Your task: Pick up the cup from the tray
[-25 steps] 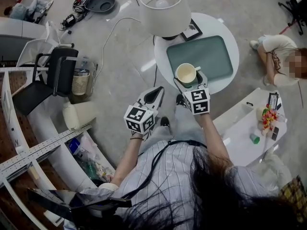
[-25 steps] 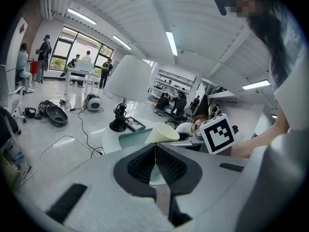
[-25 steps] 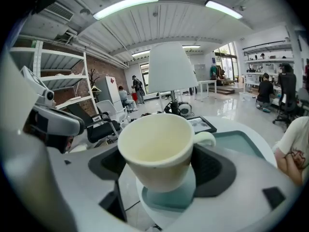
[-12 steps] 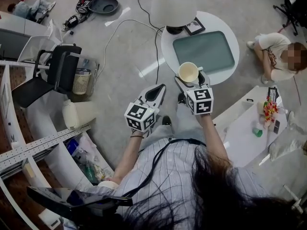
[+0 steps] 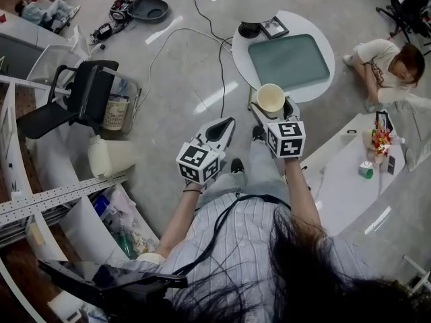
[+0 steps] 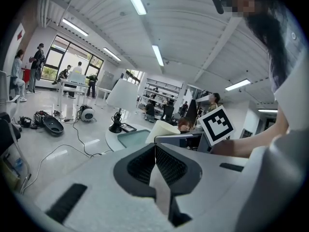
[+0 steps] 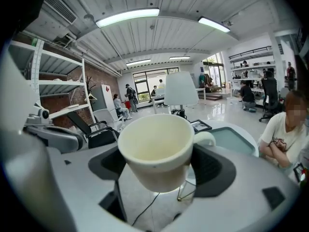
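Cup (image 5: 271,99): upright, mouth up, looks empty. It hangs in the air just off the near edge of the round surface (image 5: 322,79), clear of the tray (image 5: 291,62).
Right gripper (image 5: 272,108): clamped on the cup, one jaw on each side of the lower wall. The handle sticks out to the far right, so the pads bear on plain wall rather than on the handle.
Left gripper (image 5: 224,126): jaws pressed together with nothing between them. It is parked low in front of the person, well apart from the cup. Likely idle because this is a one-gripper job.
Tray: bare, lying flat on the round surface beyond the cup.
Under the cup: the right gripper view shows only floor (image 7: 145,192) and a cable (image 7: 145,211) below its base, so the grip alone carries it.
Progress: judged from the layout, the pick-up is essentially done, since the cup no longer touches tray or surface.
Risk: the cup wall tapers toward the base and the grip sits low, so the cup could tip or slide if the right gripper tilts. Best kept level.
Next: probably just a steady hold, or carrying it wherever it is wanted; nothing here shows the destination.
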Available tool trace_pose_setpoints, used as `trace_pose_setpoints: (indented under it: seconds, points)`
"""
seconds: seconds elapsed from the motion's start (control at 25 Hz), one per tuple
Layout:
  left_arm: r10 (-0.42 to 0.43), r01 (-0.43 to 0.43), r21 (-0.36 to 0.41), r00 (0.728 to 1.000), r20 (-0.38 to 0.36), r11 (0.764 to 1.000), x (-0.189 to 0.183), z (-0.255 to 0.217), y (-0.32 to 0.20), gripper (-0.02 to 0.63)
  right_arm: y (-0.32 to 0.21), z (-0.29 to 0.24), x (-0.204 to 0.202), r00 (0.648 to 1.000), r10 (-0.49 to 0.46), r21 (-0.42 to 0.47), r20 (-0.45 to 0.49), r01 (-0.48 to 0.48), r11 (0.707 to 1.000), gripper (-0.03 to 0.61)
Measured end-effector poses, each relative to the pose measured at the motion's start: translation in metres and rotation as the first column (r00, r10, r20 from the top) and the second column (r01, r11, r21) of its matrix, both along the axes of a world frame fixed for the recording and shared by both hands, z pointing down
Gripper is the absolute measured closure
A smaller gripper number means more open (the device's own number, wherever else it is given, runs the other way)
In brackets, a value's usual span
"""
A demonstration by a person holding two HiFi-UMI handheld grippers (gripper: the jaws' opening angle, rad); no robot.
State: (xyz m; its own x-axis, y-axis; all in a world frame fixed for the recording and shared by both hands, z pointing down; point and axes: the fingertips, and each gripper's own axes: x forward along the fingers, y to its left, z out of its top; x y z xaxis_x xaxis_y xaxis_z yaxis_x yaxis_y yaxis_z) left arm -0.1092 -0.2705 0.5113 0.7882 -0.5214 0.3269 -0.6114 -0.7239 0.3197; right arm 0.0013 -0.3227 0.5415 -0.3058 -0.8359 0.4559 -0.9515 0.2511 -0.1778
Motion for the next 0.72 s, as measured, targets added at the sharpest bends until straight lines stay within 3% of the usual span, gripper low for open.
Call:
trace_pose_setpoints:
  seconds: [0.72]
  points:
    - [0.018, -0.02, -0.031, 0.999, -0.048, 0.999, -0.014, 0.006, 0.064, 0.601, 0.073, -0.019, -0.019, 0.999, 0.03, -0.006, 0.02, -0.03, 1.0, 0.184]
